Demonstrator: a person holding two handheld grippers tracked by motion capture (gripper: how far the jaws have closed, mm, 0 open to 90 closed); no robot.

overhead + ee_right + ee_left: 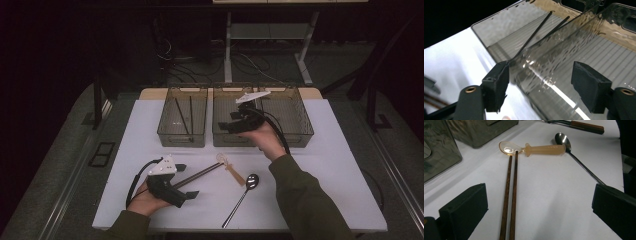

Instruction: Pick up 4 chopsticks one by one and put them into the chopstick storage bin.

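Left gripper view, chopsticks [510, 195] laid at frame centre between the released left tool's [541, 205] jaws, untouched.

The right gripper [540, 86] stands with its two black jaws wide apart and nothing between the pads. Past them lie two smoky clear bins side by side, their shared walls running up between the jaws. The left bin [499, 32] holds two thin black sticks [535, 31] lying aslant on its ribbed floor. The right bin [609, 50] shows a ribbed floor. The white bench [451, 55] lies at left.
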